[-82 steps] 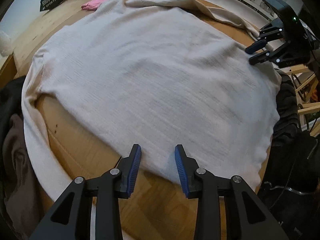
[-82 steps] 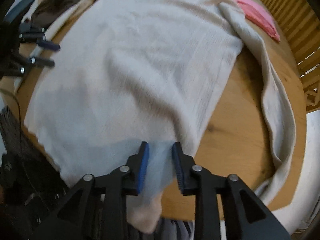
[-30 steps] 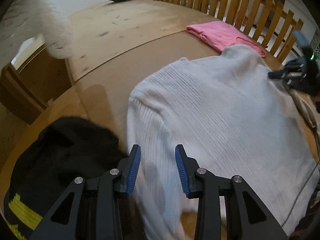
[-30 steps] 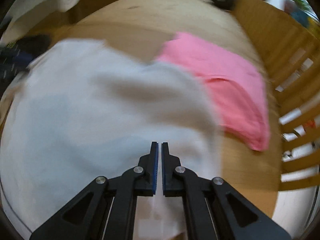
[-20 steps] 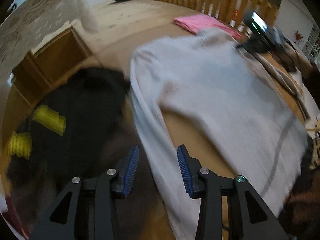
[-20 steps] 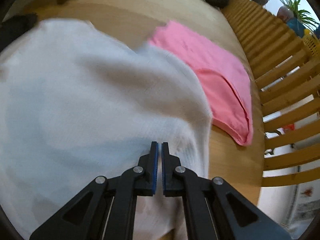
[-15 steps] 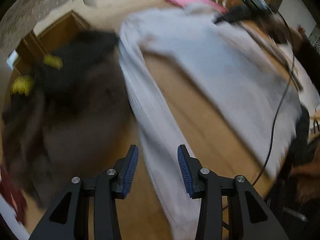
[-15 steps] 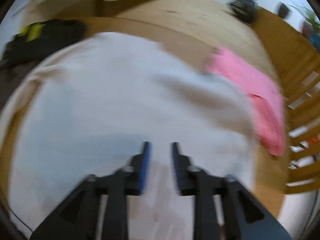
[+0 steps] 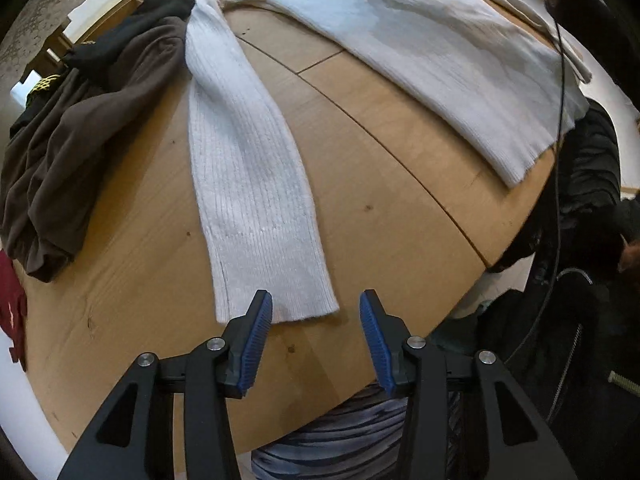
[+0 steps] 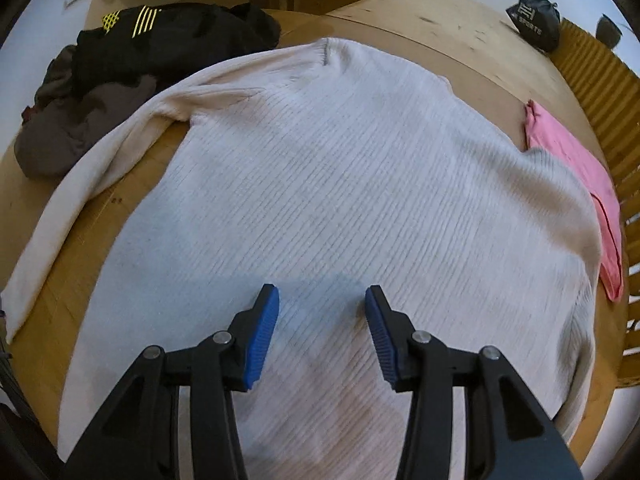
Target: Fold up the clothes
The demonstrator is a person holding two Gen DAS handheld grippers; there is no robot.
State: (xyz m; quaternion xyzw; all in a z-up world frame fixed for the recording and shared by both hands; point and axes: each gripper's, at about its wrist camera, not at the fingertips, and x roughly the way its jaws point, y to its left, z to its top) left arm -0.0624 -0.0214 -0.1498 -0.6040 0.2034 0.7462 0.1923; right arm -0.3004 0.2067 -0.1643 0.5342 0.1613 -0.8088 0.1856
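Note:
A cream ribbed sweater (image 10: 340, 184) lies spread flat on the round wooden table (image 9: 380, 216). Its left sleeve (image 9: 244, 168) stretches straight toward me in the left wrist view, the cuff near the table's front edge. My left gripper (image 9: 316, 336) is open and empty, just short of that cuff. My right gripper (image 10: 320, 332) is open and empty, hovering over the sweater's lower body. The sweater's body also shows in the left wrist view (image 9: 448, 56).
A brown and black heap of clothes (image 9: 80, 120) lies left of the sleeve; it also shows in the right wrist view (image 10: 132, 60). A folded pink garment (image 10: 580, 184) lies at the right by a wooden railing (image 10: 612, 96). A black bag (image 10: 534, 20) sits far back.
My left gripper swung from the sweater's shoulder down along the sleeve to its cuff. My right gripper opened, let go of the sweater, and drew back over its body.

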